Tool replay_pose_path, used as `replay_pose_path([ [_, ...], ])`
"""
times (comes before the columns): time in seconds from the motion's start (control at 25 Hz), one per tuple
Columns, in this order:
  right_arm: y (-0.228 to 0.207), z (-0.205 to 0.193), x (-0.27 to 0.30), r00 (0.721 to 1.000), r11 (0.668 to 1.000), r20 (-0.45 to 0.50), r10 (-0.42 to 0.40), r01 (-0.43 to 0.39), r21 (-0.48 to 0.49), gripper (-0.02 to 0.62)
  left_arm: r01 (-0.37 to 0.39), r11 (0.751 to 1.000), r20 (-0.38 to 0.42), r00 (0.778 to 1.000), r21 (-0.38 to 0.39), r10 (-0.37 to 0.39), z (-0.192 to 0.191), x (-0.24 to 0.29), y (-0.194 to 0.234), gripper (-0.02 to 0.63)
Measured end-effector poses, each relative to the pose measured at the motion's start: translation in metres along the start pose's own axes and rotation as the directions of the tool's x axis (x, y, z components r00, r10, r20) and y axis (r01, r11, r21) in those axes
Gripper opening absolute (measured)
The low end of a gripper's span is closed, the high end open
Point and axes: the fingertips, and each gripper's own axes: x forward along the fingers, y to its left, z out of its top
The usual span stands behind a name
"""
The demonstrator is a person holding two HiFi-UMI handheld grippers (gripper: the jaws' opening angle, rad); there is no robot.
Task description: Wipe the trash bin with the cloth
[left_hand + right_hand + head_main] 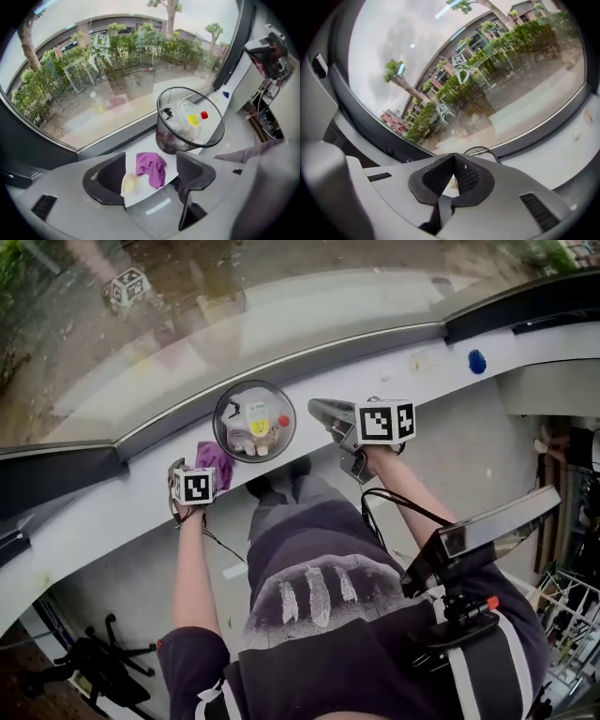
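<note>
A black wire-mesh trash bin [254,420] with rubbish inside stands on the curved white window sill [94,512]. A crumpled purple cloth [214,465] lies on the sill just left of it. My left gripper [195,474] hovers over the cloth, pointing steeply down. In the left gripper view its jaws stand wide open, with the cloth [151,168] on the sill below the gap, untouched, and the bin [187,123] just beyond. My right gripper [317,409] is raised to the right of the bin, aimed toward it. In its own view the right gripper [452,187] is shut on nothing.
A small blue object [477,361] sits further right on the sill. A yellowish smudge [129,182] lies beside the cloth. The window glass [234,315] and its dark frame [56,474] run right behind the sill. A chair base [94,662] stands on the floor at the lower left.
</note>
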Motion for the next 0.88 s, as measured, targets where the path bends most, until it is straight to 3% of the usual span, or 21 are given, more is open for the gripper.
replay_pose_path([
  [0.08,0.022,0.005,-0.01,0.997,0.997,0.006,0.074,-0.074,-0.028,-0.002,0.011,1.0,0.108,0.994,-0.016,-0.009,0.02,-0.031,-0.004,0.318],
  [0.16,0.041,0.006,-0.017,0.991,0.988,0.0,0.133,-0.132,-0.084,-0.002,0.048,0.998,0.281,0.959,-0.042,-0.034,0.056,-0.078,-0.013,0.317],
  [0.24,0.056,0.006,-0.024,0.984,0.973,-0.009,0.176,-0.175,-0.152,-0.002,0.087,0.995,0.451,0.891,-0.046,-0.057,0.093,-0.135,-0.026,0.308],
  [0.32,0.067,0.005,-0.031,0.976,0.957,-0.017,0.218,-0.217,-0.195,-0.002,0.111,0.994,0.58,0.811,-0.023,-0.077,0.121,-0.192,-0.043,0.26],
  [0.36,0.072,0.005,-0.034,0.97,0.948,-0.022,0.241,-0.24,-0.211,-0.002,0.115,0.993,0.627,0.775,-0.009,-0.084,0.13,-0.217,-0.052,0.211],
  [0.44,0.081,0.009,-0.036,0.955,0.925,-0.034,0.293,-0.293,-0.244,-0.002,0.107,0.994,0.692,0.717,0.017,-0.089,0.14,-0.258,-0.068,-0.004],
  [0.48,0.084,0.012,-0.038,0.946,0.91,-0.041,0.321,-0.32,-0.262,-0.002,0.099,0.995,0.71,0.699,0.026,-0.088,0.142,-0.272,-0.077,-0.003],
  [0.56,0.088,0.017,-0.046,0.927,0.88,-0.058,0.37,-0.37,-0.299,-0.002,0.082,0.996,0.724,0.685,0.031,-0.079,0.143,-0.286,-0.099,-0.003],
  [0.64,0.088,0.018,-0.064,0.908,0.846,-0.083,0.41,-0.413,-0.336,-0.002,0.075,0.997,0.719,0.692,0.015,-0.062,0.14,-0.286,-0.126,-0.003],
  [0.76,0.078,0.013,-0.096,0.88,0.798,-0.134,0.456,-0.47,-0.376,-0.002,0.087,0.996,0.695,0.717,-0.024,-0.046,0.131,-0.277,-0.175,-0.003],
  [0.88,0.06,0.006,-0.124,0.854,0.774,-0.17,0.491,-0.517,-0.366,-0.002,0.075,0.997,0.653,0.756,-0.026,-0.04,0.12,-0.271,-0.228,-0.003],
])
